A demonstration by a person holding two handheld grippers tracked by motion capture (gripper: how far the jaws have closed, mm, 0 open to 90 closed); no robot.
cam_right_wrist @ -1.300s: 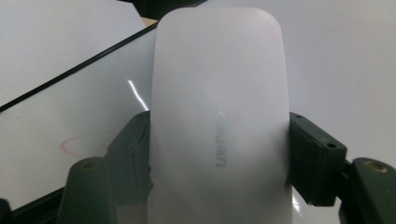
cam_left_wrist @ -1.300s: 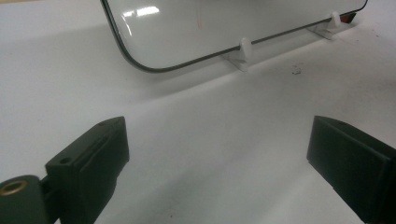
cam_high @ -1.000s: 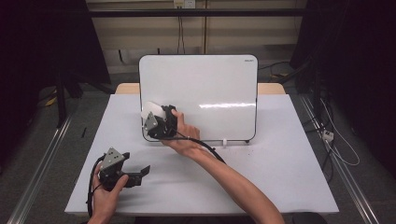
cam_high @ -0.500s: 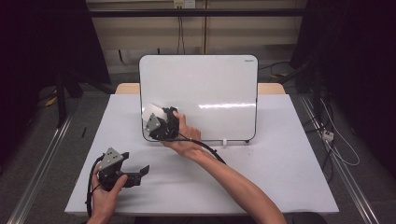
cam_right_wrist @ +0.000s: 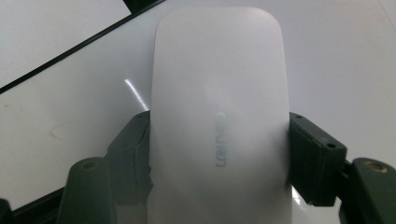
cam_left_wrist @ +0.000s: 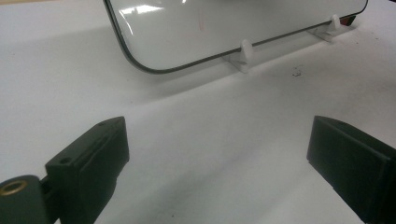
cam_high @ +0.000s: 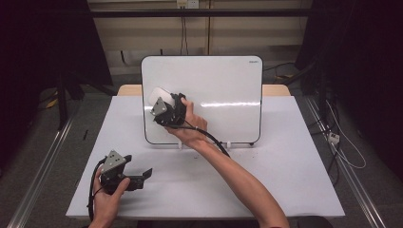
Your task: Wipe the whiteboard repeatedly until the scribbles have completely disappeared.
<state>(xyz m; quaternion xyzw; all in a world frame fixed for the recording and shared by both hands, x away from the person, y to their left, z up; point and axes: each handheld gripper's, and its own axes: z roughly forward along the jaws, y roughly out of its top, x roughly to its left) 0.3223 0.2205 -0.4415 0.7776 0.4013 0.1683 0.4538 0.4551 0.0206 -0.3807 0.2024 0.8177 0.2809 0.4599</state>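
A white whiteboard (cam_high: 223,85) stands upright on clip feet at the back of the white table (cam_high: 285,171). My right gripper (cam_high: 160,103) is shut on a white oblong eraser (cam_high: 158,94) and presses it flat against the board's left part. In the right gripper view the eraser (cam_right_wrist: 219,107) sits between both jaws of my right gripper (cam_right_wrist: 219,154), and a faint red mark (cam_right_wrist: 56,133) shows on the board (cam_right_wrist: 336,56). My left gripper (cam_high: 142,175) rests low on the table at the front left, open with nothing in it (cam_left_wrist: 217,144), facing the board's lower corner (cam_left_wrist: 210,23).
Two white clip feet (cam_left_wrist: 243,53) hold the board's bottom edge. The right forearm (cam_high: 237,180) crosses the table's middle with a black cable (cam_high: 214,140) trailing from the gripper. Dark floor and metal rails (cam_high: 43,166) flank the table.
My right gripper has slid the eraser up the left part of the board. The left gripper has stayed put.
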